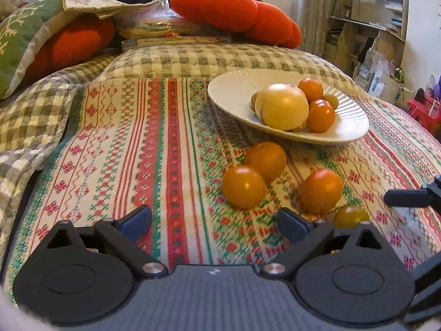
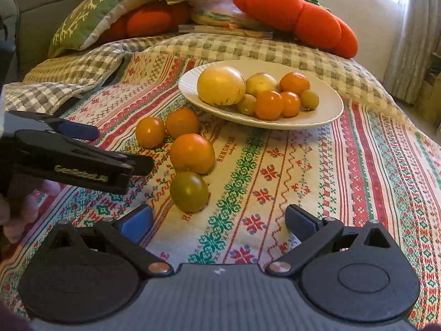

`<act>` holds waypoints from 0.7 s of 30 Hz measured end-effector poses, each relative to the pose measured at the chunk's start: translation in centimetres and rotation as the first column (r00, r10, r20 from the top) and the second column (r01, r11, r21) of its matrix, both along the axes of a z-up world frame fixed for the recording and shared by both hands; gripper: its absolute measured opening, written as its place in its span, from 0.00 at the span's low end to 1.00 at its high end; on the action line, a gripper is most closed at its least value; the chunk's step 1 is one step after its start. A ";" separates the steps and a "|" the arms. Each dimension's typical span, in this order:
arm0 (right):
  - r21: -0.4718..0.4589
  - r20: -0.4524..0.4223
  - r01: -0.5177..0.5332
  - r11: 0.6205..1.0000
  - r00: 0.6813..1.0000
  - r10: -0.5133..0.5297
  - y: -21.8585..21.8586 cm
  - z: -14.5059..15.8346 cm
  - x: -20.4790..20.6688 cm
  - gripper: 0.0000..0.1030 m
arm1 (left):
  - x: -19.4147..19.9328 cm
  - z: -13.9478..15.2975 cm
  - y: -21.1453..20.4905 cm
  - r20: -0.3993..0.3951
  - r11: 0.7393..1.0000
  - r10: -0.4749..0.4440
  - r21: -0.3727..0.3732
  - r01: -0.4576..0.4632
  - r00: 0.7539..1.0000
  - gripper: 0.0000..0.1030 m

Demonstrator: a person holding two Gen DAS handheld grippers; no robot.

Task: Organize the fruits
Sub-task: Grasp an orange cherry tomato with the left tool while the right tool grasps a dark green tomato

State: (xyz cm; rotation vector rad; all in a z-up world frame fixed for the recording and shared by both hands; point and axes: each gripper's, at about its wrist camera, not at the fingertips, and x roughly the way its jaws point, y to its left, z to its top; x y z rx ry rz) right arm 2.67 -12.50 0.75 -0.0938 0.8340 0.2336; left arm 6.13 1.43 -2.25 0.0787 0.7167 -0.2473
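A: Fruit sits in two groups on the patterned cloth [image 2: 317, 171]. Which lies loose?

B: Four pieces in front of the white plate [image 2: 325, 115]: three orange fruits [image 2: 192, 153] and one green-yellow fruit [image 2: 189, 191]. In the right wrist view they run in a short line from the plate's near rim toward the camera, the green-yellow one nearest. All are roundish, so no long axis or pointing end can be told.

A: And on the plate?

B: A large yellow fruit [image 2: 221, 85] on the left side, touching a smaller yellow one behind it, with small orange and greenish fruits clustered to its right.

A: The hand-held grippers?

B: The left hand-held gripper [image 1: 215, 223] has its blue-padded jaws spread wide, nothing between them; it hovers over the cloth just left of the loose fruits. The right hand-held gripper [image 2: 219, 222] also stands wide apart and empty, the green-yellow fruit just beyond its left finger.

A: Behind?

B: A checked quilt [image 2: 248, 47], an orange pumpkin cushion [image 2: 297, 13] and a green pillow [image 2: 91, 19].
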 end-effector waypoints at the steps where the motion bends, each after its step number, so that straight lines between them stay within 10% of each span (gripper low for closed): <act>1: 0.002 0.003 -0.001 1.000 1.000 0.001 0.0 0.0 0.1 0.97 | 0.1 0.0 -0.1 0.005 1.000 0.002 -0.003 -0.002 1.000 0.85; 21: 0.024 0.012 -0.049 0.999 0.999 0.049 0.7 0.6 0.5 0.51 | 0.9 0.6 -1.5 0.009 0.999 -0.039 -0.026 0.039 0.999 0.31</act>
